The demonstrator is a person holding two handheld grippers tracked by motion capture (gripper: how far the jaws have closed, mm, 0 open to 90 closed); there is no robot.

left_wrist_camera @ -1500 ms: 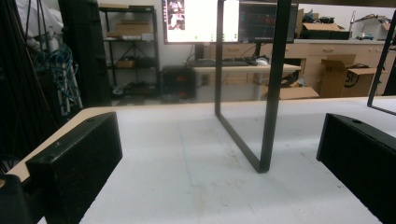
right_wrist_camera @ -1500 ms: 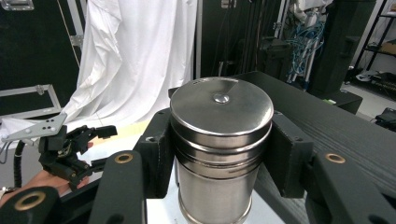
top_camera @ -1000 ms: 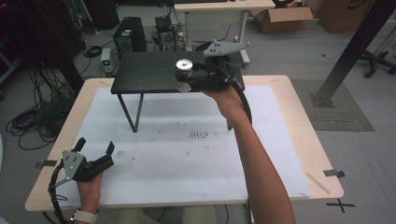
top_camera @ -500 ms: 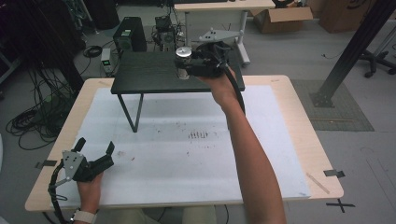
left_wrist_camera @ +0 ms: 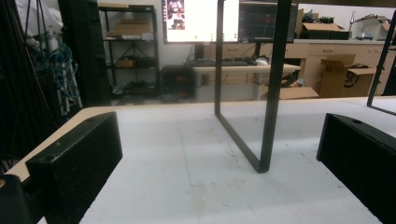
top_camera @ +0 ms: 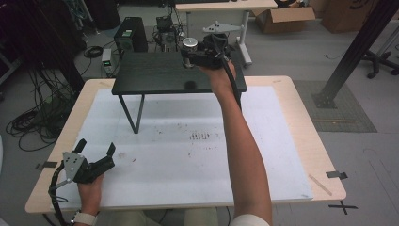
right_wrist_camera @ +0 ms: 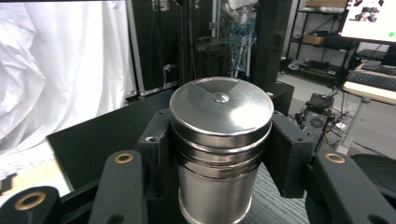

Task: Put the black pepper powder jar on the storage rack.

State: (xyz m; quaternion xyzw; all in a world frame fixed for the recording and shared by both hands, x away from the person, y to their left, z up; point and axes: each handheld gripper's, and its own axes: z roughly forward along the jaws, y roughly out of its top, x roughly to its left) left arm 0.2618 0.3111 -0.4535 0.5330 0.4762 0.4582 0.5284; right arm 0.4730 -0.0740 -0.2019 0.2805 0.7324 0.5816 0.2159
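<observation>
A shiny metal canister [top_camera: 190, 46] with a flat lid is held upright over the far edge of a small black side table [top_camera: 155, 75]. My right gripper [top_camera: 190, 55] is shut on it, one black pad on each side of the canister [right_wrist_camera: 220, 144] in the right gripper view. A small shadow lies on the tabletop below it. My left gripper [top_camera: 97, 147] rests low at the front left of the white mat, jaws open with nothing between them. In the left gripper view it [left_wrist_camera: 217, 163] faces the side table's black leg frame [left_wrist_camera: 268, 93].
The side table stands at the back of a white mat [top_camera: 188, 155] on a wooden table [top_camera: 306, 127]. Beyond the far edge sit floor electronics [top_camera: 124, 35] and cardboard boxes [top_camera: 282, 16]. A black diagonal post [top_camera: 353, 52] rises at the right.
My right gripper has carried the canister away from me, from over the side table's top toward its far edge. The left gripper has stayed put.
</observation>
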